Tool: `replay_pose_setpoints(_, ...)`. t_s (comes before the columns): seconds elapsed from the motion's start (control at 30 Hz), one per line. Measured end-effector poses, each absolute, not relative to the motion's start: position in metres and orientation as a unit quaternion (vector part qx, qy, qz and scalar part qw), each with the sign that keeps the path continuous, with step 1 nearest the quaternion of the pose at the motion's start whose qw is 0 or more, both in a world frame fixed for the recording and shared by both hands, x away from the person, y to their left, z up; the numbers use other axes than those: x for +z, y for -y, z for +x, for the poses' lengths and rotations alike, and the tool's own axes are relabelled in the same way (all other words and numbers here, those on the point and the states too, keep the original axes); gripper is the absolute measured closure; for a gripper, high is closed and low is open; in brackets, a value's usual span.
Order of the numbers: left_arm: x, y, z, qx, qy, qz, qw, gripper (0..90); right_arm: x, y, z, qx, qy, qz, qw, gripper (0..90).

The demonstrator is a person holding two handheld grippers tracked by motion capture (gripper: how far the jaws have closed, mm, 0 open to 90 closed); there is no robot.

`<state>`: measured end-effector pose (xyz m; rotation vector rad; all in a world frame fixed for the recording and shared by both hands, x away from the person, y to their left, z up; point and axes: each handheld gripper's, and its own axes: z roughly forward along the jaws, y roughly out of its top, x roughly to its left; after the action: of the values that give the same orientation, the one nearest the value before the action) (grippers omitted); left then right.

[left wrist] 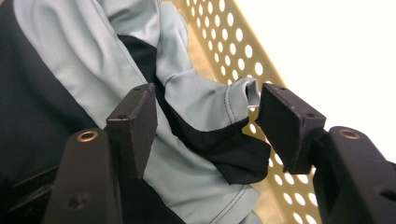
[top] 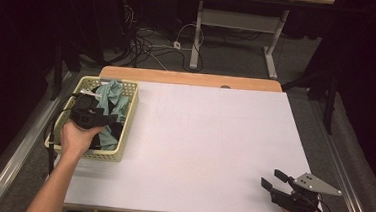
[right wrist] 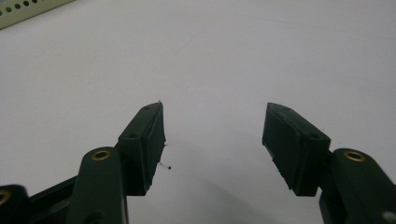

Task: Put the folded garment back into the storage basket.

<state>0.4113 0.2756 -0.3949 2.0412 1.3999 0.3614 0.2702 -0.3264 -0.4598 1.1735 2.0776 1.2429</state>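
Big white table (top: 199,137) is sitting mostly bare, with a yellow perforated basket (top: 128,113) at its left edge holding a teal-and-black garment (left wrist: 196,100). The left gripper (left wrist: 208,116) is hovering over it, jaws apart, cloth between them but unpinched. I'd bite deep into that fold. The right gripper (right wrist: 212,135) is idling wide open.

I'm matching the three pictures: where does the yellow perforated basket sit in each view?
High view: basket at the table's left edge, holding clothes.
Left gripper view: its perforated wall runs diagonally behind the grey-green and black garment.
Right gripper view: a corner at top left.
Shared landmark: the white tabletop.
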Motion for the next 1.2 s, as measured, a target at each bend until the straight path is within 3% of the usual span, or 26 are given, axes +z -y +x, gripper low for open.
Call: replay_pose_setpoints(1.2,-0.376,-0.279,0.350,0.173,-0.489,0.750,0.410,35.7,-0.456,0.332,0.264,0.457,-0.749,0.423,0.228,39.5)
